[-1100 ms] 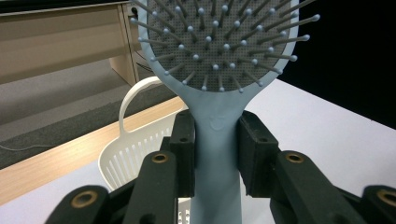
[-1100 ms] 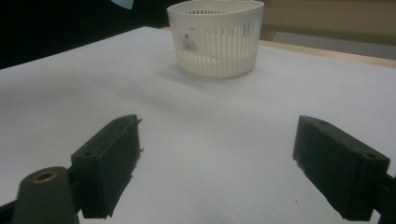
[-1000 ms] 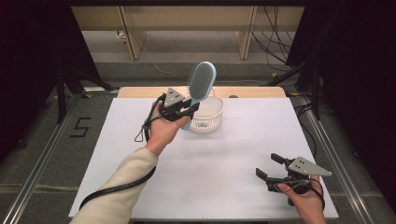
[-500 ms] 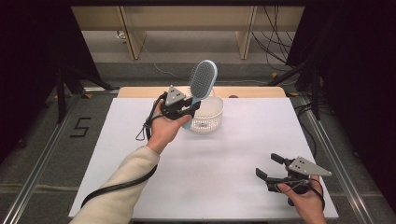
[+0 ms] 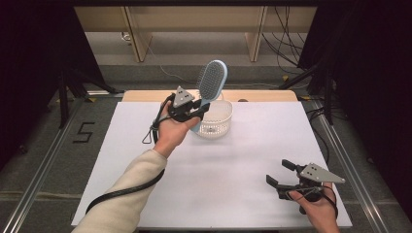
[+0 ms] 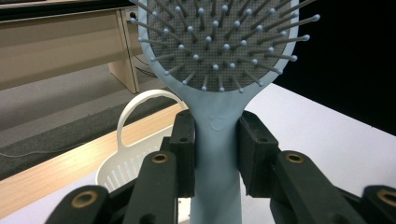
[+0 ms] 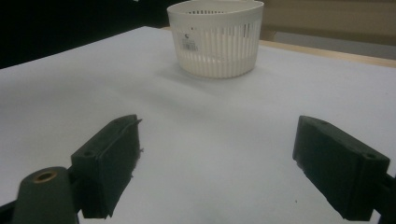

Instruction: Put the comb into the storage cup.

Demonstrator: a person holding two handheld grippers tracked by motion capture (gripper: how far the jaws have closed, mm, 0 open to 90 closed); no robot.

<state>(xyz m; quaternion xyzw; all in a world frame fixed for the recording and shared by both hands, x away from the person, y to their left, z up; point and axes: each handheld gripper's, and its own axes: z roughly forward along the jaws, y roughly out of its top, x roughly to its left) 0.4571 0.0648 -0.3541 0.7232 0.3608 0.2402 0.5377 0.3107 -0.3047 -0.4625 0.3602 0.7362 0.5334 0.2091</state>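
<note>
From the high view I have the left gripper (image 5: pixel 194 112) raised above the far part of the white table (image 5: pixel 243 160), its fingers (image 6: pixel 182 149) clenched on the handle of a light blue hairbrush (image 5: pixel 210 87). The brush stands nearly upright, tilted a little to the right, with its oval head above the gripper and the bristle side facing toward me. The lower end of the handle reaches down just beside the left wall of a white slatted basket (image 5: pixel 216 121), which sits on the table near its far edge; I cannot tell whether the handle touches the basket.

In the left gripper view, the hairbrush (image 6: pixel 219 116) fills the middle: both black pads press flat against the narrow neck of the handle, one on each side, and the grey bristle pad with its ball-tipped pins spreads out above them. The basket (image 6: pixel 126 163) shows behind and below, with its thin loop handle standing up from the rim.

My right gripper (image 5: pixel 282 182) rests low at the near right corner of the table, well apart from the basket. In the right gripper view, its fingers (image 7: pixel 112 158) are released, spread wide with only bare table between them, and the basket (image 7: pixel 217 39) stands ahead across the table.
</note>
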